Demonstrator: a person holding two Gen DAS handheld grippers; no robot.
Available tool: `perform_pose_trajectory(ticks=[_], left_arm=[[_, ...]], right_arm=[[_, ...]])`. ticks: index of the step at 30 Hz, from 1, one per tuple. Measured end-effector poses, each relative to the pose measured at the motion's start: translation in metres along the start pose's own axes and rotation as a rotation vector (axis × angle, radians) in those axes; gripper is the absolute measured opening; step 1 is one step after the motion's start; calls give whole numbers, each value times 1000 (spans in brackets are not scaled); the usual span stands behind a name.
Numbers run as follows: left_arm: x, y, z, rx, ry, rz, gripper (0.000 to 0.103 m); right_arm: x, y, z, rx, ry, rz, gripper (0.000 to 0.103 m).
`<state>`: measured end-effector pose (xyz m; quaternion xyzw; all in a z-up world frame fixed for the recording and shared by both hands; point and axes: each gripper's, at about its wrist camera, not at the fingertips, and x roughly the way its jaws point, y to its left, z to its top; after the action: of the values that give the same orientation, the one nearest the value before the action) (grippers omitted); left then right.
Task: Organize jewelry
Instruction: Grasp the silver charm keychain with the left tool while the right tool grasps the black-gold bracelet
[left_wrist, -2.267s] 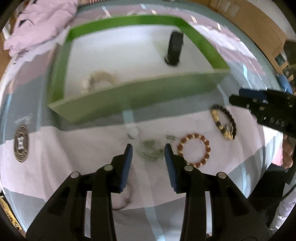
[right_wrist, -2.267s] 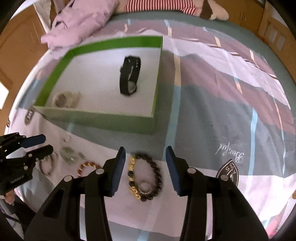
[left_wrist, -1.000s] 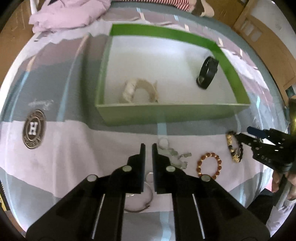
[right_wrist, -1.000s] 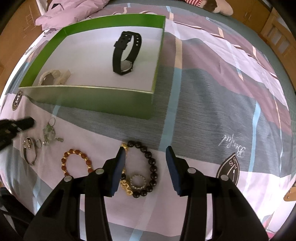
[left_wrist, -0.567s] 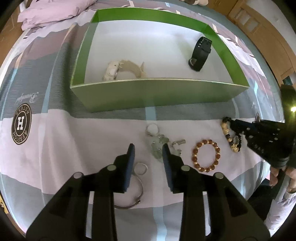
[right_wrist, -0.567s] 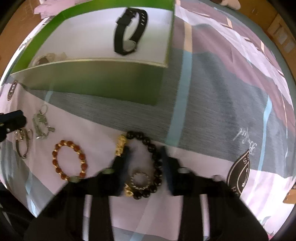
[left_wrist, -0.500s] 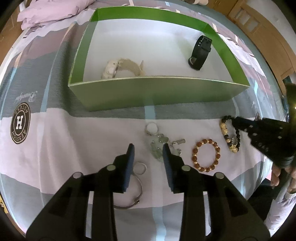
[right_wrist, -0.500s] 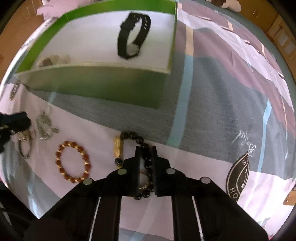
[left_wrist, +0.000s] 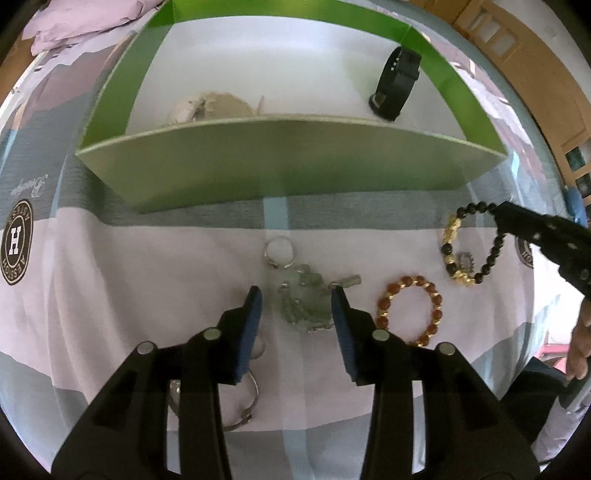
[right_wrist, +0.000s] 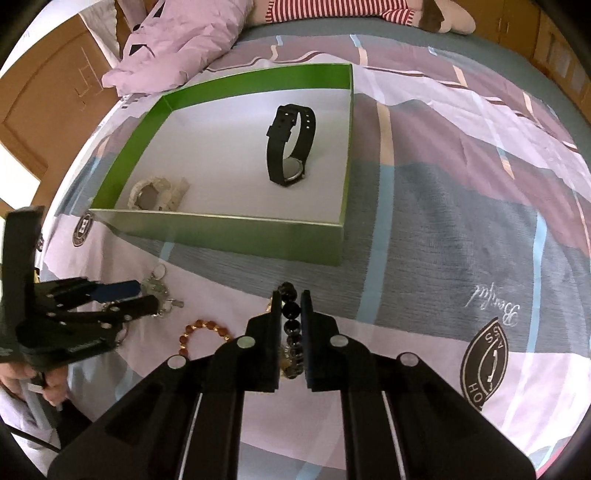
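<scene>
A green box lies on the bed with a black watch and a pale watch inside. My right gripper is shut on the black and gold bead bracelet and holds it lifted off the sheet. My left gripper is open, its jaws on either side of a pale green keychain with a ring. A brown bead bracelet lies between the grippers.
A silver bangle lies partly under my left gripper. A pink pillow and a striped soft toy lie at the far end of the bed. Wooden cabinets stand behind the bed.
My right gripper has shut on the black and gold bracelet and lifted it. My left gripper has opened wider and come down around the green keychain.
</scene>
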<state>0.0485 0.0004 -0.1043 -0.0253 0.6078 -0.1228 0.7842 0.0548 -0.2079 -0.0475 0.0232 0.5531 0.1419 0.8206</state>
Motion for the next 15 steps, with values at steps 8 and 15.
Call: perform_pose_trajectory(ticks=[8, 15], left_arm=[[-33, 0, 5, 8, -100, 14, 10], [-37, -2, 6, 23, -111, 25, 10]], right_arm=[[-3, -1, -1, -19, -17, -4, 10], [-16, -7, 5, -8, -62, -23, 10]])
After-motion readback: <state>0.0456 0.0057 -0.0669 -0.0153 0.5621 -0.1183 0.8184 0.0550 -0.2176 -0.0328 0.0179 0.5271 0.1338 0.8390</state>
